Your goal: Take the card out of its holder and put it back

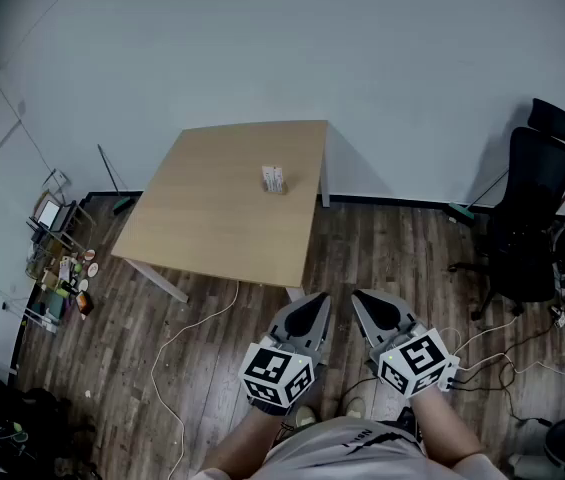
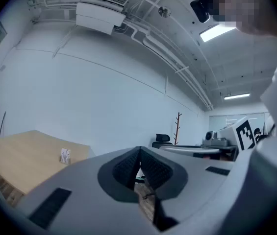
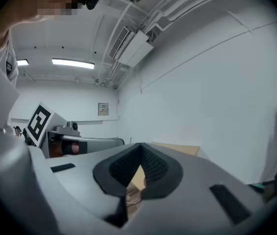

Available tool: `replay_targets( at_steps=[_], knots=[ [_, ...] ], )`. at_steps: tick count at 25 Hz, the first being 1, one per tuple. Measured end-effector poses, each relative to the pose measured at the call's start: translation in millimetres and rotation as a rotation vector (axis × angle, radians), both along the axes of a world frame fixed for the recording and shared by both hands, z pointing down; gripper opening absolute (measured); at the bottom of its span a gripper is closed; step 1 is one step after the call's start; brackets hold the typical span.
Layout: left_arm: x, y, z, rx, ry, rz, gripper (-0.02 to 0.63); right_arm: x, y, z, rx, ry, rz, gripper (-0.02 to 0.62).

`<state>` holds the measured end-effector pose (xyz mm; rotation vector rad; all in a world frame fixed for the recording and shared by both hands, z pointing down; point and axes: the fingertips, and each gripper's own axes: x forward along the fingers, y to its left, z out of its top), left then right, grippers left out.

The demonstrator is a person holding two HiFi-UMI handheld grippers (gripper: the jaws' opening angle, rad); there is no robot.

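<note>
A small white card stands upright in its holder [image 1: 273, 179] on the light wooden table [image 1: 212, 218], toward its far right part; it also shows as a small white card in its holder [image 2: 65, 155] far off at the left of the left gripper view. Both grippers are held close to the person's body, well short of the table. My left gripper [image 1: 311, 308] is shut, its jaw tips meeting with nothing between them. Beside it, my right gripper [image 1: 370, 302] is likewise shut and holds nothing.
A black office chair [image 1: 528, 218] stands at the right by the white wall. A cluttered cart [image 1: 57, 273] sits left of the table. White and black cables [image 1: 192, 333] run across the dark wood floor between me and the table. A coat stand [image 2: 178, 128] shows in the left gripper view.
</note>
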<state>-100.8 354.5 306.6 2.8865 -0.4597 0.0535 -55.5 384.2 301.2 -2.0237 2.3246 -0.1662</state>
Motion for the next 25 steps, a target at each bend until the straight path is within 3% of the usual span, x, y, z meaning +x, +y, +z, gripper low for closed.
replay_targets(
  at_steps=[12, 20, 25],
  knots=[
    [7, 2, 7, -0.018, -0.008, -0.02, 0.012, 13, 5, 1, 0.015, -0.051, -0.021, 0.012],
    [-3, -17, 2, -0.006, -0.012, -0.116, 0.012, 51, 16, 4, 0.034, -0.13, 0.013, 0.012],
    [0, -7, 1, 0.0, -0.015, -0.148, 0.012, 60, 21, 10, 0.021, -0.155, -0.015, 0.012]
  ],
)
